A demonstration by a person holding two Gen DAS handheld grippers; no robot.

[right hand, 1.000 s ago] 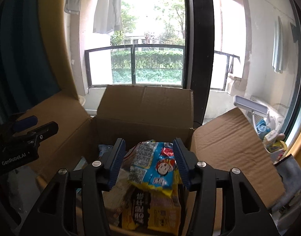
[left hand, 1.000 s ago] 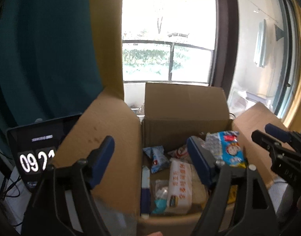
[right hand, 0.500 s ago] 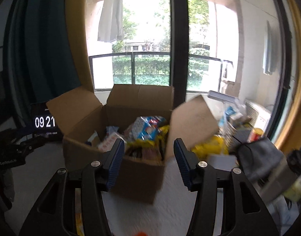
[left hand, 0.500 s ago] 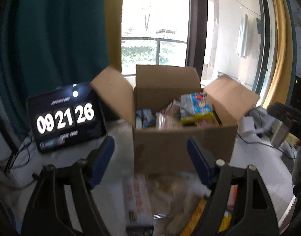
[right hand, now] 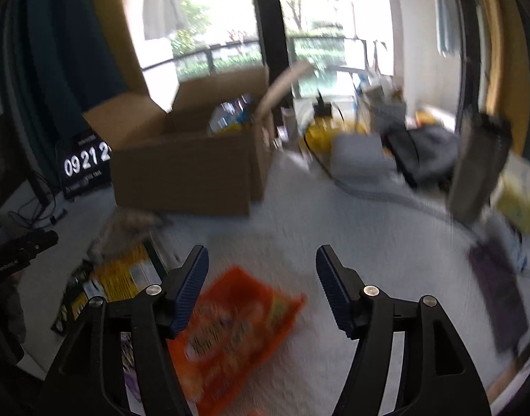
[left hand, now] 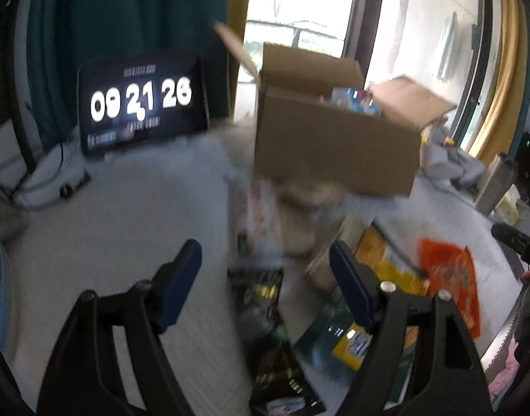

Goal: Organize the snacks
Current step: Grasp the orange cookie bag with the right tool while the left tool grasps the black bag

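Right wrist view: my right gripper (right hand: 261, 277) gapes empty above the orange packet (right hand: 230, 326), lower centre.
Cardboard box (right hand: 182, 173), upper left, holds some snacks; my left gripper (left hand: 265, 270), also wide and empty, faces several packets (left hand: 386, 263) left outside, I judge.

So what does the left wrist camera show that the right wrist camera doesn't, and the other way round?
Only the left wrist view shows the clock's full time, 09 21 26, the green packet under the open left claw, and a blurred pale bag in front of the box.

Only the right wrist view shows the black-framed window with greenery outside, the grey bundle and a steel-coloured flask at the far right, seen past the open right claw.

Both show the open cardboard box holding snacks, the orange packet, the yellow packet and the white tabletop.
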